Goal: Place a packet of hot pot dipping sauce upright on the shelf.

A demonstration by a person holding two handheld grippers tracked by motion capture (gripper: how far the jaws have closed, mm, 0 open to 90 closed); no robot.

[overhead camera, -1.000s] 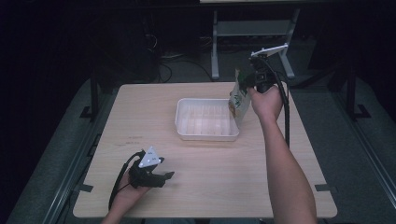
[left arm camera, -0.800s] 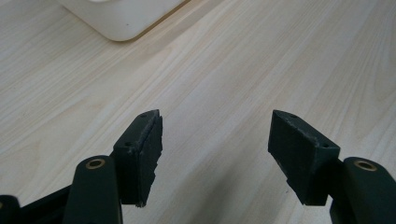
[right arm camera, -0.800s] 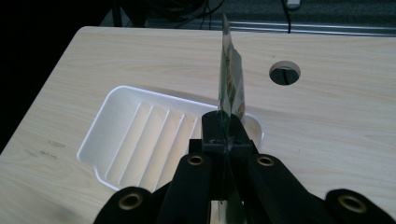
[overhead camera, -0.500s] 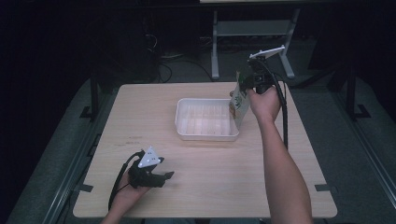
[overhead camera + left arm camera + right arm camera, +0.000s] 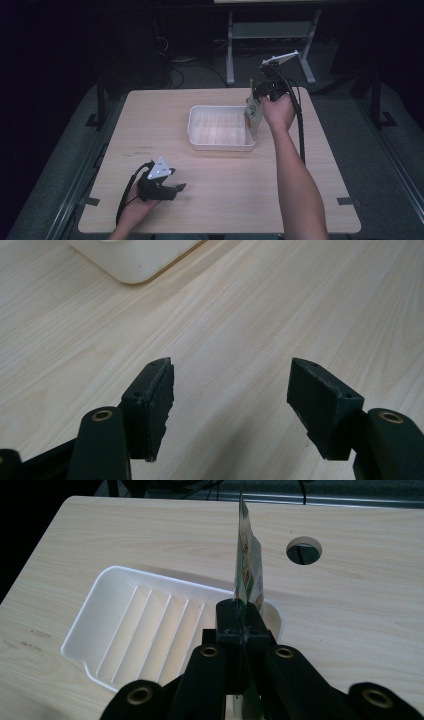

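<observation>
A white ribbed tray sits at the middle of the wooden table, its bottom bare. My right gripper hangs over the tray's right end, shut on the top edge of a green and cream snack packet. In the right gripper view the packet stands edge-on between the closed jaws, over the tray's near right corner. My left gripper rests on the table near the front left edge, open, with only bare wood between its fingertips.
A round cable hole is cut in the table beyond the tray. A corner of the tray lies ahead of the left gripper. A metal stand and cables sit on the dark floor behind the table.
The right gripper has carried the packet slightly left and down, over the tray's right end. The left gripper has stayed put.
</observation>
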